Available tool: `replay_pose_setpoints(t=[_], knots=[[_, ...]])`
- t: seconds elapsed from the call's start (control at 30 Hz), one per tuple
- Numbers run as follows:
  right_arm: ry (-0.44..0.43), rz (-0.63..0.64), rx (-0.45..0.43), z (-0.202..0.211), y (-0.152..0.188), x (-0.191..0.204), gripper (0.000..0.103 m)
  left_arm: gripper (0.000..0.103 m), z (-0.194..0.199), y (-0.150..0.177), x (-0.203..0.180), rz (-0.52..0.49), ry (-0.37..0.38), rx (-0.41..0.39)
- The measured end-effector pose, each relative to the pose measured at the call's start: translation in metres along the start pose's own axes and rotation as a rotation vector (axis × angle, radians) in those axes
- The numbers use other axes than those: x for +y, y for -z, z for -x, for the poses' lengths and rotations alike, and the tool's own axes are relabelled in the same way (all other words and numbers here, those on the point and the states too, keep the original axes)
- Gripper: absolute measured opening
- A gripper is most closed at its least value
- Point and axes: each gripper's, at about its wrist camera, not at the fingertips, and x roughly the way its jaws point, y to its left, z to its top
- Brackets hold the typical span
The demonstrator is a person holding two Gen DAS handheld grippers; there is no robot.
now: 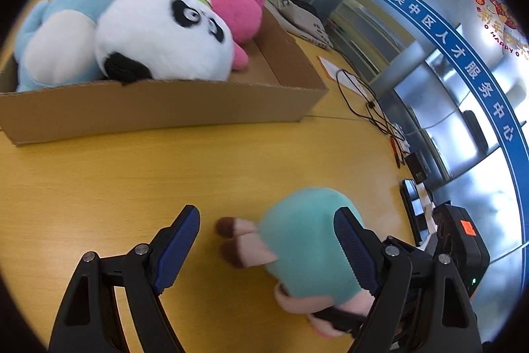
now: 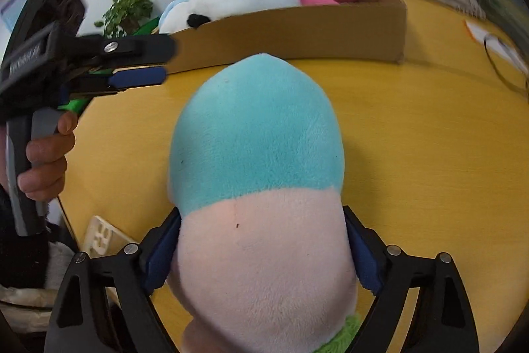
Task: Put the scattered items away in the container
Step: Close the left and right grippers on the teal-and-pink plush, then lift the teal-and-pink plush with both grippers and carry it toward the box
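Observation:
A teal and pink plush doll (image 2: pixel 261 174) with brown feet fills the right wrist view; my right gripper (image 2: pixel 263 257) is shut on its pink part, above the yellow table. The doll (image 1: pixel 307 240) also shows in the left wrist view, beside my left gripper (image 1: pixel 271 240), which is open and empty. The left gripper (image 2: pixel 139 65) shows at the left of the right wrist view. A cardboard box (image 1: pixel 165 108) behind holds a panda (image 1: pixel 165 35), a blue plush (image 1: pixel 56 35) and a pink plush (image 1: pixel 238 9).
A black cable (image 1: pixel 367 101), papers (image 1: pixel 334 68) and a grey bag (image 1: pixel 304 19) lie on the table to the right of the box. Black devices (image 1: pixel 459 240) sit by the right edge. A potted plant (image 2: pixel 125 12) stands left of the box.

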Motion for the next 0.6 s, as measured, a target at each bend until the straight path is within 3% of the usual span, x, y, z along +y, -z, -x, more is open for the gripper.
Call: replay_pose_setpoints(t=[0.13, 0.4, 0.5, 0.6], knots=[[-0.016, 0.036, -0.004, -0.003, -0.002, 0.008, 0.089, 0.084, -0.019, 0.003, -0.003, 0.003, 0.001, 0.037], [-0.044, 0.036, -0.020, 0.003, 0.005, 0.002, 0.088, 0.084, -0.032, 0.004, -0.005, 0.039, 0.131, 0.099], [-0.068, 0.058, -0.028, 0.003, 0.006, 0.004, 0.087, 0.085, -0.036, 0.008, -0.017, -0.021, 0.075, 0.098], [-0.075, 0.050, -0.019, -0.002, 0.001, 0.005, 0.087, 0.080, -0.036, 0.006, -0.012, 0.015, 0.088, 0.100]])
